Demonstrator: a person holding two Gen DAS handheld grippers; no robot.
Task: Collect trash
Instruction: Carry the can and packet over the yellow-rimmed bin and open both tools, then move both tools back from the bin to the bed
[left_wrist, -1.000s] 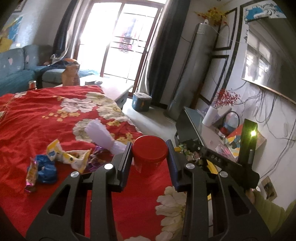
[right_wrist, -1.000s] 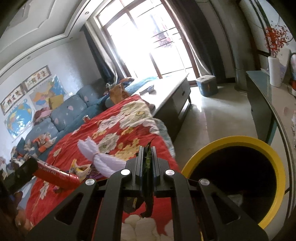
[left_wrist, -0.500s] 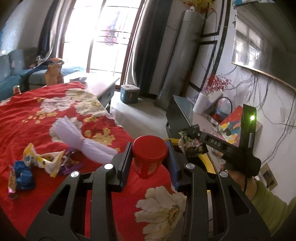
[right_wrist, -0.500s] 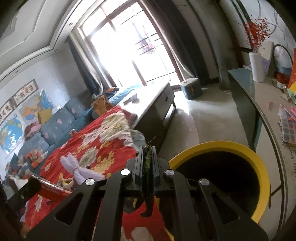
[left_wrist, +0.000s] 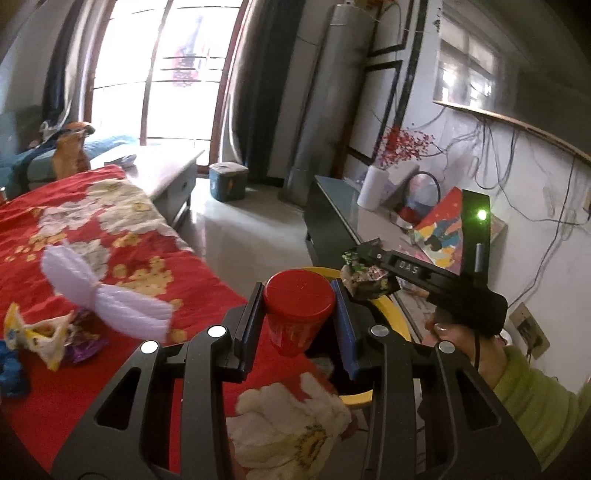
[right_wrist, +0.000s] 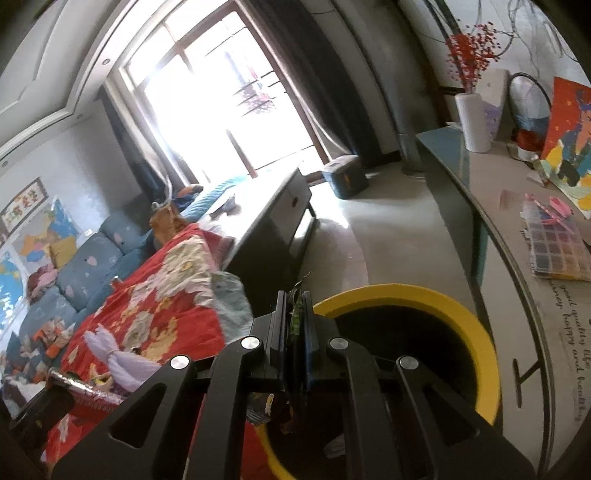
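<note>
A red snack can (left_wrist: 295, 328) with a red lid sits between the fingers of my left gripper (left_wrist: 297, 295), which is shut on it. Below and just right of it is the yellow-rimmed black bin (left_wrist: 397, 317). My right gripper (left_wrist: 356, 260), held by a hand in a green sleeve (left_wrist: 532, 391), is shut on a crumpled green and silver wrapper (left_wrist: 364, 278) above the bin. In the right wrist view my right gripper (right_wrist: 294, 302) pinches that wrapper (right_wrist: 295, 321) over the bin's rim (right_wrist: 406, 291). The red can (right_wrist: 88, 395) shows at lower left.
A table under a red floral cloth (left_wrist: 74, 387) carries a twisted white-lilac bag (left_wrist: 107, 295) and several snack wrappers (left_wrist: 40, 332). A glass-topped sideboard (right_wrist: 517, 280) with a white vase (right_wrist: 472, 122) and a bead box (right_wrist: 557, 251) runs along the right, close to the bin.
Both grippers have swung to the right, away from the wrappers on the cloth, and now hang at the bin's rim. Each still holds its item.
</note>
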